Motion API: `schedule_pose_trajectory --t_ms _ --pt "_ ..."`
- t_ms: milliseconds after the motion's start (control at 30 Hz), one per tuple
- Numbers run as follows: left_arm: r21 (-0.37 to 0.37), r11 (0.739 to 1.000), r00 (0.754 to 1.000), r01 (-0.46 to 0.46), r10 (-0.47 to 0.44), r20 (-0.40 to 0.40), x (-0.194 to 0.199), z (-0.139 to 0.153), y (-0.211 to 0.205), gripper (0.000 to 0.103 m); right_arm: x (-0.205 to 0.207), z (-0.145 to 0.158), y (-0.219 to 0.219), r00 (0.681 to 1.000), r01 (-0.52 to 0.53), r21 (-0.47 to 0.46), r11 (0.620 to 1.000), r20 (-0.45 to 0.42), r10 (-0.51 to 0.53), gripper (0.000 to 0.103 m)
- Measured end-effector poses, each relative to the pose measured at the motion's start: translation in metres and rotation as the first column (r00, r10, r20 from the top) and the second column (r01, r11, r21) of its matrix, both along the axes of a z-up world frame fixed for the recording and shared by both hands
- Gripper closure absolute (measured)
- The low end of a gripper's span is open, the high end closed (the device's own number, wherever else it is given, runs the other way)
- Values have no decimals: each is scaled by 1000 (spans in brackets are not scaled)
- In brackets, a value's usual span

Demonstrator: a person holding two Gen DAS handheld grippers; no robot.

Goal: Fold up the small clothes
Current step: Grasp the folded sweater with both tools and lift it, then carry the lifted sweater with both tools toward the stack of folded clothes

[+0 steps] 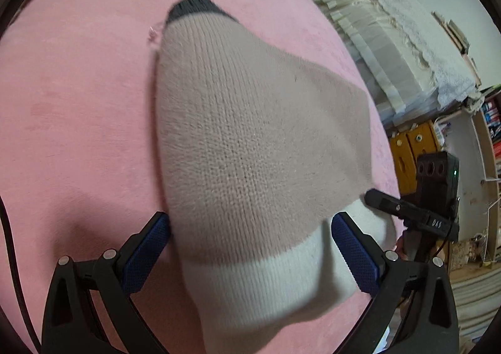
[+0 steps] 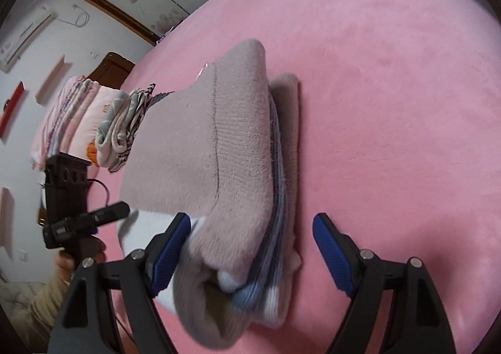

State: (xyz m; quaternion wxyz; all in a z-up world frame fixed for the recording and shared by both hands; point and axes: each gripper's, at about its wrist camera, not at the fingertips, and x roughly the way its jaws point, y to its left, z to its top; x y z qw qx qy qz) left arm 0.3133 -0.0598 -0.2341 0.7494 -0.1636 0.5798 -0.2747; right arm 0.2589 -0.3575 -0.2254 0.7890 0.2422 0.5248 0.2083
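Note:
A folded knit garment point(image 1: 250, 147), dusty pink with a white band and a dark grey edge, lies on the pink blanket point(image 1: 78, 103). My left gripper point(image 1: 250, 228) is open, its blue pads either side of the garment's near end. In the right wrist view the same folded garment point(image 2: 203, 166) shows its stacked layers with a blue-striped edge. My right gripper point(image 2: 252, 228) is open, straddling the garment's near end. The left gripper point(image 2: 94, 219) shows at the left of the right wrist view, and the right gripper point(image 1: 407, 210) at the right of the left wrist view.
A stack of folded small clothes point(image 2: 125, 122) and pink bedding point(image 2: 69, 116) lie at the far end of the blanket. Cream curtains point(image 1: 391, 40), yellow boxes point(image 1: 410, 153) and shelves point(image 1: 491, 134) stand beyond the bed's right edge.

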Motion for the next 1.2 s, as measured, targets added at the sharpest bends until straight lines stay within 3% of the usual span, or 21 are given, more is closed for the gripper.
schedule_pose_trajectory --t_ms 333,433,567,700,900,1033,1200 --pt "-89 995 998 34 -39 -49 18 -27 -19 1 26 -18 19 994 -101 78 992 -20 103 27" --pt "-104 994 998 33 -38 -44 18 -30 -18 1 31 -20 19 993 -112 114 987 -21 115 35" --pt "-130 991 999 29 -32 -20 13 -29 -7 18 30 -21 17 993 -112 151 982 -16 115 48" --pt "-170 985 1000 -15 12 -17 11 -29 4 37 24 -20 11 996 -88 183 979 -12 92 55" --pt "-83 996 997 -37 42 63 3 -4 -3 48 13 -4 18 1000 -22 142 990 15 20 61" --pt "-27 999 995 -42 44 87 -11 23 -5 49 -4 19 28 999 5 79 997 42 -8 63" --pt "-8 1000 995 -28 28 98 -39 52 13 49 -42 50 50 997 10 26 1000 76 -12 64"
